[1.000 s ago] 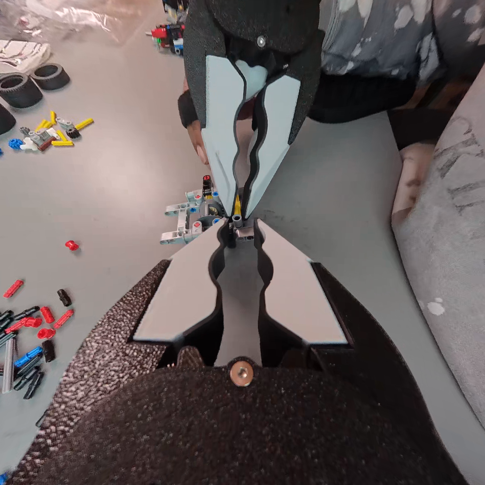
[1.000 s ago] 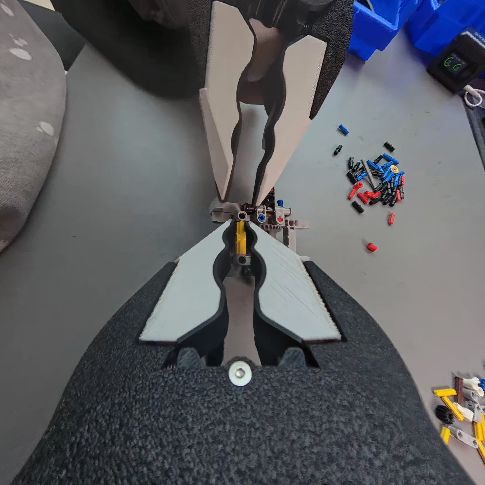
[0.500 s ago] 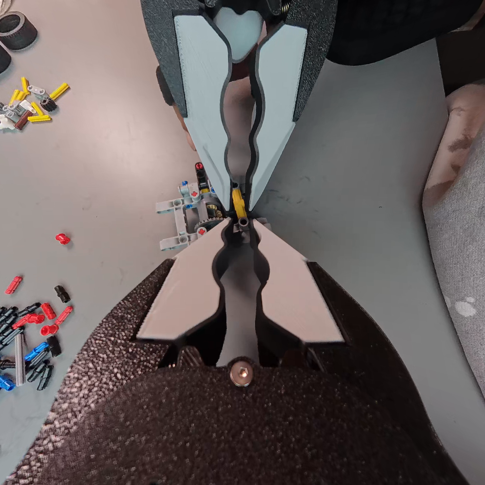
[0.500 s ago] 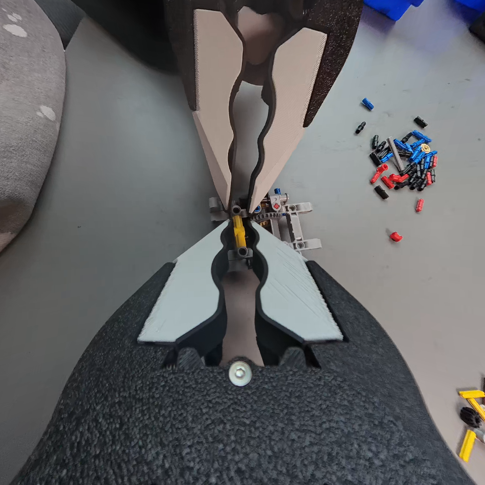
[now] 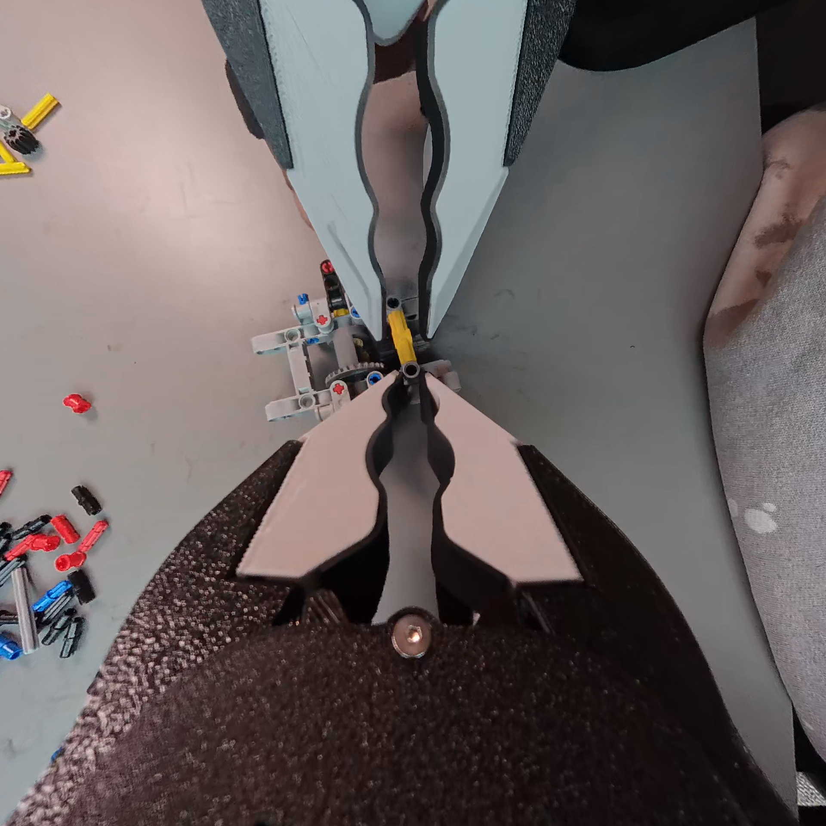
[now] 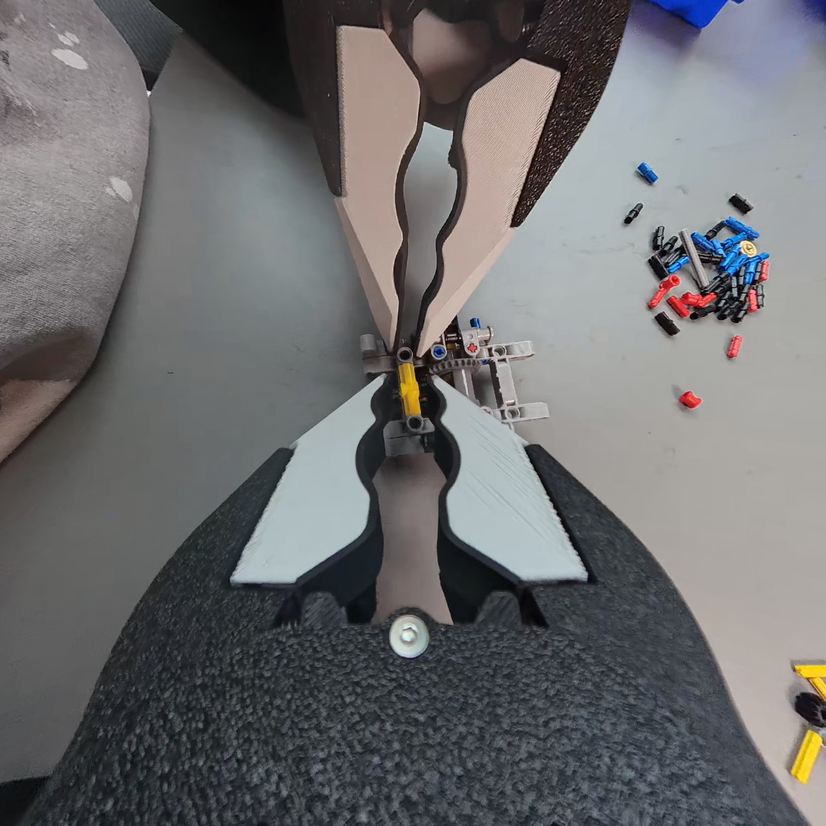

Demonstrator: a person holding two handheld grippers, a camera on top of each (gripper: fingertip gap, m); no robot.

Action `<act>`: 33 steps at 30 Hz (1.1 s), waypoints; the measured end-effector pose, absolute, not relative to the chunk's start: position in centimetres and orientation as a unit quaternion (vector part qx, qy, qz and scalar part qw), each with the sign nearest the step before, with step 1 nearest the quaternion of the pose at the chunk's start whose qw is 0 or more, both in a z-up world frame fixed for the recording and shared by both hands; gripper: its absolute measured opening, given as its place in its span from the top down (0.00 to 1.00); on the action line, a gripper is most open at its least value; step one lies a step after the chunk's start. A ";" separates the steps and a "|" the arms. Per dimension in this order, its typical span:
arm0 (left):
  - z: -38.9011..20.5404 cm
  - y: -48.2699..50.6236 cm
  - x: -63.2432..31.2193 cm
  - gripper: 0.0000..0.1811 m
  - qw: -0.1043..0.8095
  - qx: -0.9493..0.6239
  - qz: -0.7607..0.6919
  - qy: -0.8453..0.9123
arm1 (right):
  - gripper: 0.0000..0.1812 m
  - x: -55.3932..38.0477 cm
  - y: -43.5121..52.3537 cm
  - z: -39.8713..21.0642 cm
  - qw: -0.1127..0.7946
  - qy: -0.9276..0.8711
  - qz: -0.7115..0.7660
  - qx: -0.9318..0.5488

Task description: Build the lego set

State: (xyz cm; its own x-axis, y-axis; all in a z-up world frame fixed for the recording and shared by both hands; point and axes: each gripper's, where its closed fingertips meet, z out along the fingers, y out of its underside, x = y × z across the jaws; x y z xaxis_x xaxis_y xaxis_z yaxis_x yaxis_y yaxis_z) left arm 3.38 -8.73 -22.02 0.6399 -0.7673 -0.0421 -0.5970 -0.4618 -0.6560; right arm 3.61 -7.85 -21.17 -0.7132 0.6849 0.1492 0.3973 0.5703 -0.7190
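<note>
A small grey lego assembly (image 5: 308, 357) with a gear and a yellow connector (image 5: 402, 342) sits just above the grey table, held between both grippers. My left gripper (image 5: 411, 380), with beige fingers, is shut on the dark grey end of the connector. My right gripper (image 5: 404, 333), with pale blue-grey fingers, comes from the opposite side and is shut around the assembly by the yellow piece. In the right wrist view the right gripper (image 6: 407, 389) flanks the yellow connector (image 6: 409, 389), the left gripper (image 6: 406, 351) pinches its far end, and the grey frame (image 6: 496, 380) sticks out to the right.
A pile of black, blue and red pins (image 5: 44, 581) (image 6: 710, 272) lies to one side. A lone red piece (image 5: 77, 403) (image 6: 690, 399) lies nearer. Yellow parts and a black gear (image 5: 18, 134) (image 6: 809, 715) lie further off. A grey cushion (image 5: 769, 402) (image 6: 58, 201) borders the table. Less than 4 cm separates the two grippers' tips.
Both grippers stay clamped and have closed in on each other. The assembly has turned between them, so the yellow connector now shows in the left wrist view.
</note>
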 end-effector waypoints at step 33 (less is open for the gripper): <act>-22.3 -9.1 1.3 0.96 0.326 -0.855 -0.144 0.376 | 1.00 4.7 -6.3 -22.9 0.227 -0.852 0.324 -0.342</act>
